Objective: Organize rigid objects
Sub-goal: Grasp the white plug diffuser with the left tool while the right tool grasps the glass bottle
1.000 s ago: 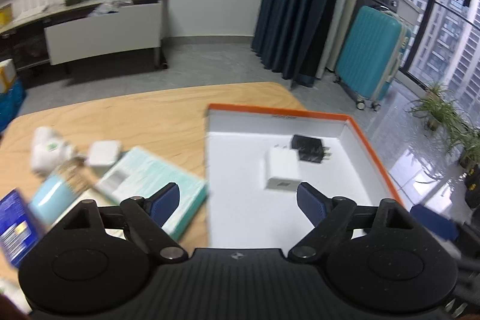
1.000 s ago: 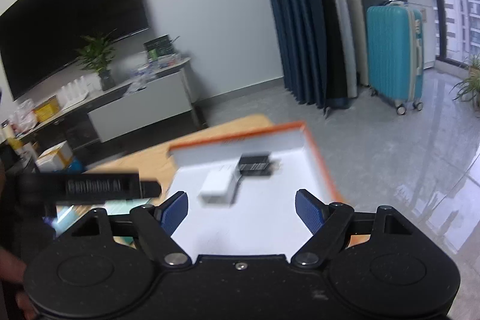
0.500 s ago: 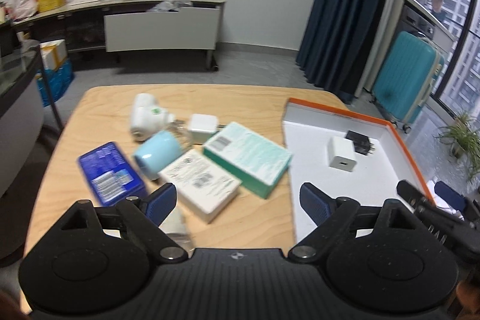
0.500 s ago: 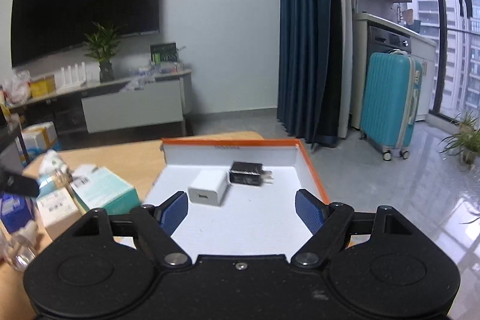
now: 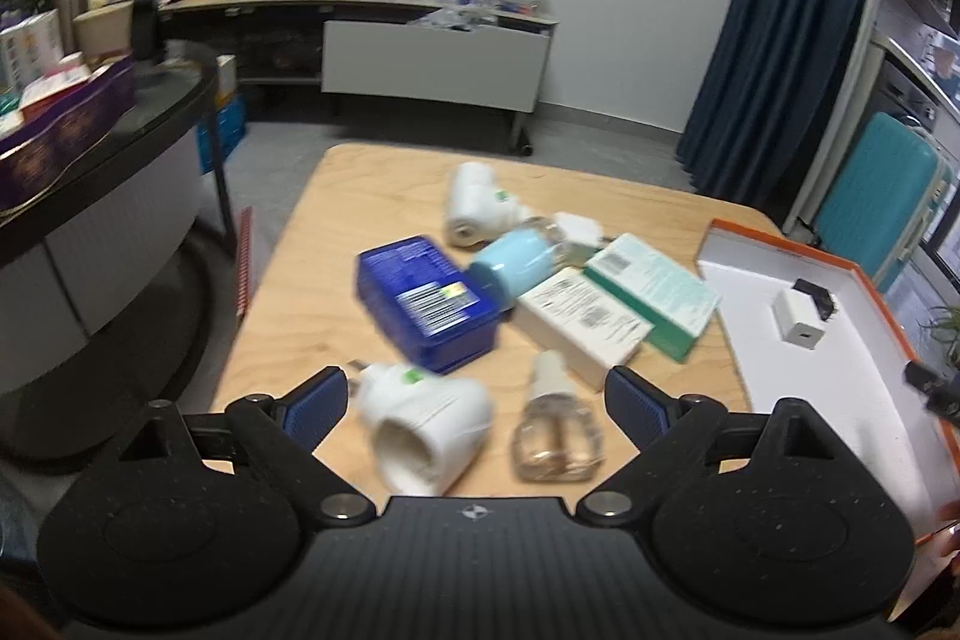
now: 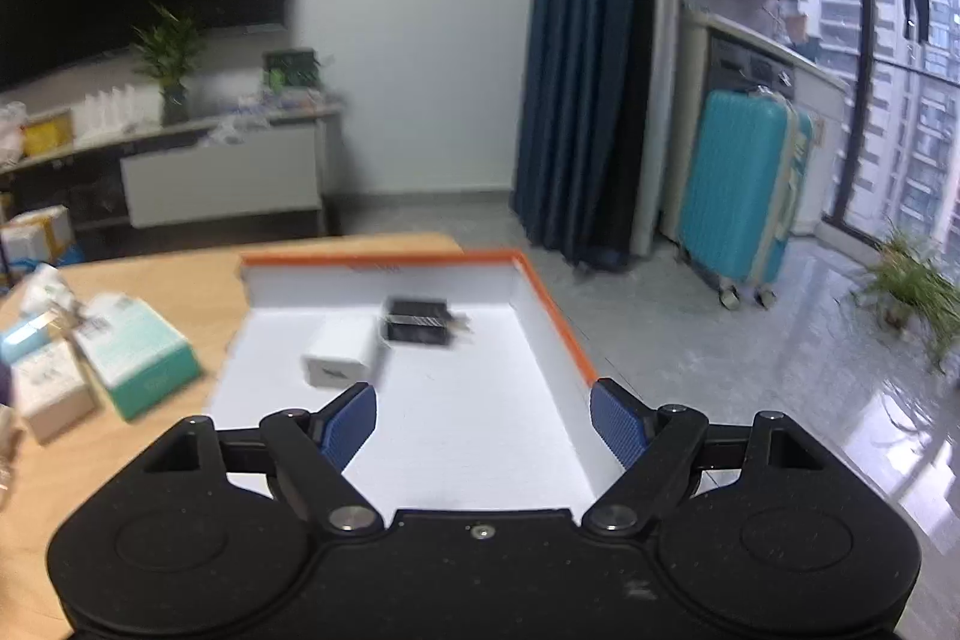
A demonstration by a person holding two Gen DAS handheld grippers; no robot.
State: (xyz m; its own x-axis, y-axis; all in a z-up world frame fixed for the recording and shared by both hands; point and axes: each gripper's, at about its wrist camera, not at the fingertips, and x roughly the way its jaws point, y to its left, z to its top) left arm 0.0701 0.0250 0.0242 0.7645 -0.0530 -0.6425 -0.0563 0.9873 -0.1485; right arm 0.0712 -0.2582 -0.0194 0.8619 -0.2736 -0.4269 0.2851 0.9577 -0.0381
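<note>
While my left gripper (image 5: pixel 477 403) hangs over the pile of things on the wooden table (image 5: pixel 312 292), its jaws are opening and hold nothing. I think I am picking what goes into the box next. Closest to me, from left to right, lie a white plug thing (image 5: pixel 429 427) and a small glass bottle (image 5: pixel 555 436), side by side. The blue box (image 5: pixel 429 304) sits just behind, so I must come down softly. On the right, the white tray (image 6: pixel 546 322) has lots of room. My right gripper (image 6: pixel 483 421) waits above it, jaws apart, empty. The table edge is close by.
</note>
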